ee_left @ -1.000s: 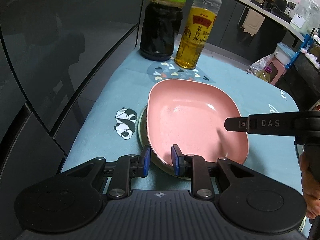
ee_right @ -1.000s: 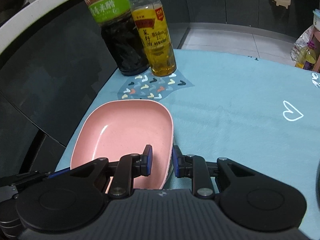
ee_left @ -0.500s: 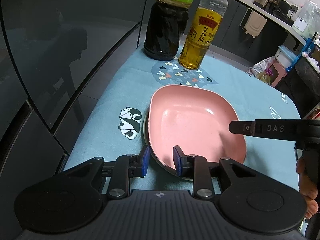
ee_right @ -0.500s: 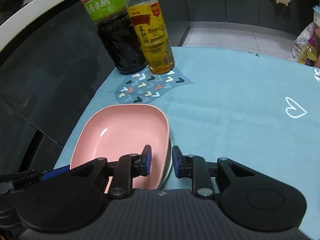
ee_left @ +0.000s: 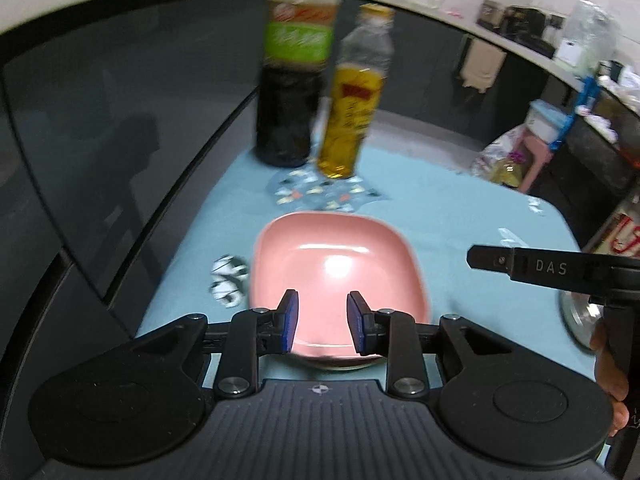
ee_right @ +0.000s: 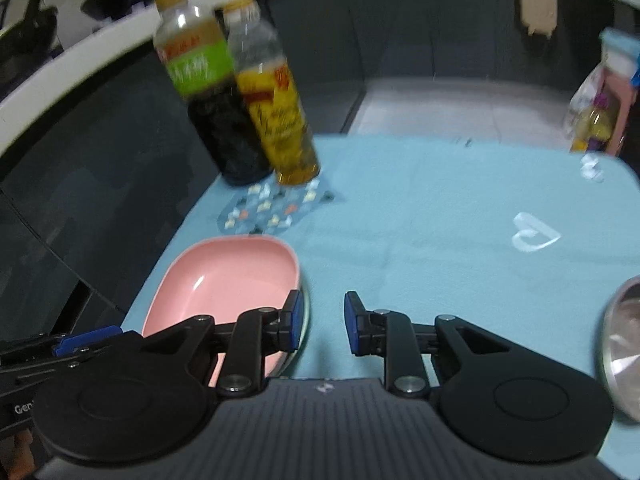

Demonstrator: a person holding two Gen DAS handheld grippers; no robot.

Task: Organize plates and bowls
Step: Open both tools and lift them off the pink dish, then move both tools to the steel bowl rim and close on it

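Pink plate [ee_left: 338,264] lies on the bench just ahead of the spread, empty left tongs [ee_left: 322,322] and looks stiff, smooth and slippery, so its near rim seems the best hold.

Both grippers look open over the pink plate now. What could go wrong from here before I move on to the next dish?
1. The pink plate sits near the tablecloth's left edge; a nudge could push it off.
2. The two bottles stand just behind it; a forward sweep might topple them.
3. The metal bowl lies at the right gripper's right, mostly out of frame, so swinging over could clip it.
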